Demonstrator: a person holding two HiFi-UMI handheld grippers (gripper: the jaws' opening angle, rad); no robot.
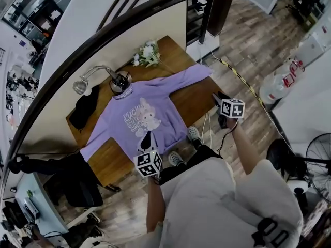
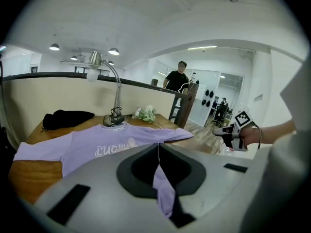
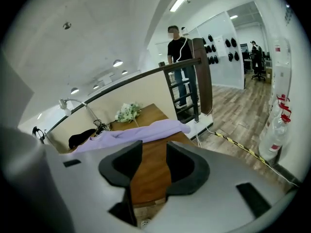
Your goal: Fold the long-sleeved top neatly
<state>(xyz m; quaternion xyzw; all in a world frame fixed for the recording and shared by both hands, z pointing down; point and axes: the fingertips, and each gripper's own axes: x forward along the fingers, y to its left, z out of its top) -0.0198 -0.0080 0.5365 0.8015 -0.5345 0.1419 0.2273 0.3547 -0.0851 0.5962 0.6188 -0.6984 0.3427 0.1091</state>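
1. The long-sleeved top (image 1: 150, 112) is lilac. It lies front up on the wooden table (image 1: 192, 101), with both sleeves spread out to the sides and the printed chest showing.
2. The collar lies at the foot of a desk lamp (image 1: 96, 77) on the far side. The hem lies along the near edge of the table.
3. The left gripper (image 2: 159, 147) has its jaws pressed together on a fold of the lilac cloth. The cloth runs down between the pads and hangs below them.
4. In the head view, this grip is at about the middle of the hem, at the near edge of the table.
5. The right gripper (image 3: 154, 152) has its jaws spread apart with nothing between them. Only bare wood shows in the gap.
6. One sleeve (image 3: 146, 130) lies across the table beyond the right gripper's tips, clear of both pads.
7. In the head view, the right gripper is off the table's right end, near that sleeve's cuff but apart from it.
8. A bunch of flowers (image 1: 147, 54) and a black garment (image 1: 85, 107) also lie on the table, clear of both grippers.
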